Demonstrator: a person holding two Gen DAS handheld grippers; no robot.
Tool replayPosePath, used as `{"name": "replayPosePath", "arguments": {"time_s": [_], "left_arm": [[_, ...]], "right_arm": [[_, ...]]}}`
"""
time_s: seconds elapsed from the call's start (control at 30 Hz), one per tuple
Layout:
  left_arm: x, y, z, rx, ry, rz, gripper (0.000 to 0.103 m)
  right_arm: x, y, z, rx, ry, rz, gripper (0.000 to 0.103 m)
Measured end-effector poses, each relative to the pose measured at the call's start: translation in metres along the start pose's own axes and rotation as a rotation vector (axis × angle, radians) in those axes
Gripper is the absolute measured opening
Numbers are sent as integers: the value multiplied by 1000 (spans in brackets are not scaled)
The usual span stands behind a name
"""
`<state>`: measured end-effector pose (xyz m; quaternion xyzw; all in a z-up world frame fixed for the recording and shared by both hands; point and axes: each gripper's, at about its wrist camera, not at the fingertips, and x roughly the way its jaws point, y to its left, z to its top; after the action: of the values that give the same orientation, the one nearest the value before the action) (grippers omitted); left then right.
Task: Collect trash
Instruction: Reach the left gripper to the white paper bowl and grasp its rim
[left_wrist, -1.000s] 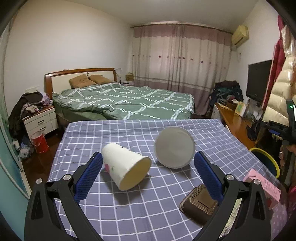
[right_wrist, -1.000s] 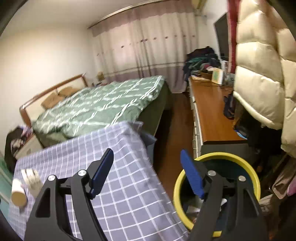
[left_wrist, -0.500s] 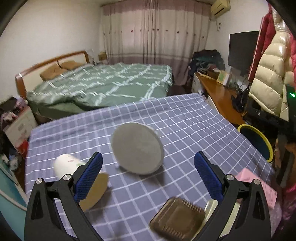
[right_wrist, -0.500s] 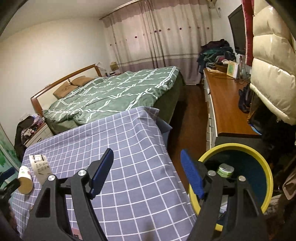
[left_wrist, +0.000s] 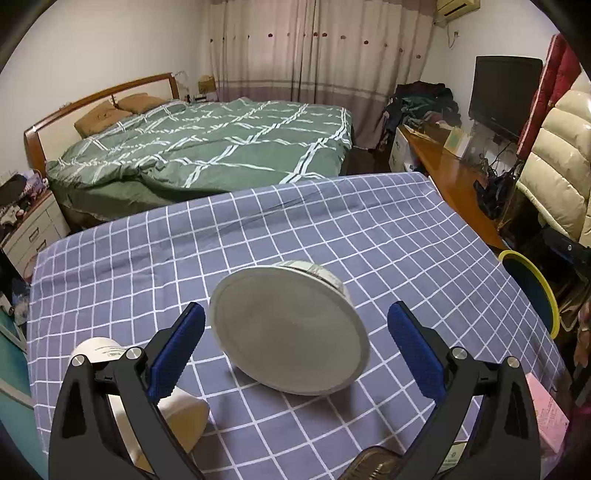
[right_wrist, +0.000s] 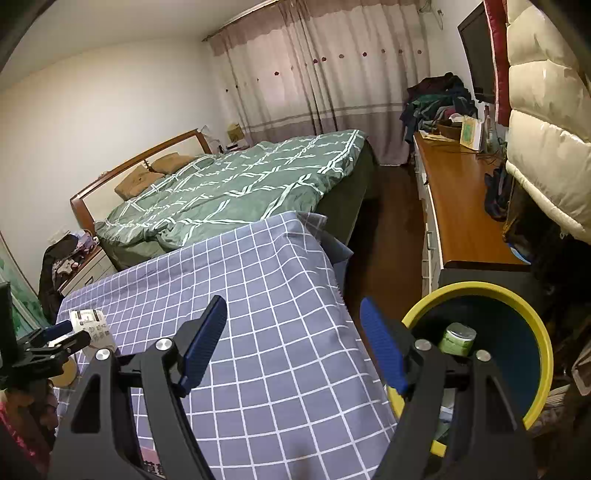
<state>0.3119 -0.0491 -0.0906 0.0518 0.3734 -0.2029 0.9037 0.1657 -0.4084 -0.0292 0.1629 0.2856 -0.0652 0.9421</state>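
The left hand-held gripper (left_wrist: 295, 354) is wide open around the tipped round tub (left_wrist: 290, 328) on the bench (left_wrist: 388, 240) (holding nothing yet), so squeeze its sides gently.

The paper cup (left_wrist: 110, 354), lower left of the left wrist view, is partly hidden behind the left gripper's (left_wrist: 295, 347) finger. A brown item (left_wrist: 373, 465) is cut off by the bottom edge. Label print on the bowl (left_wrist: 317, 269) is unreadable.
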Motion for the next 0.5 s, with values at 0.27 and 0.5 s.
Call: {"name": "replayPosePath", "arguments": {"time_s": [0.27, 0.5], "left_arm": [[20, 2, 1, 5, 30, -16, 98], [37, 5, -1, -27, 68, 16, 98]], "right_arm": [[3, 1, -2, -3, 17, 6, 71], [3, 1, -2, -3, 19, 15, 71]]}}
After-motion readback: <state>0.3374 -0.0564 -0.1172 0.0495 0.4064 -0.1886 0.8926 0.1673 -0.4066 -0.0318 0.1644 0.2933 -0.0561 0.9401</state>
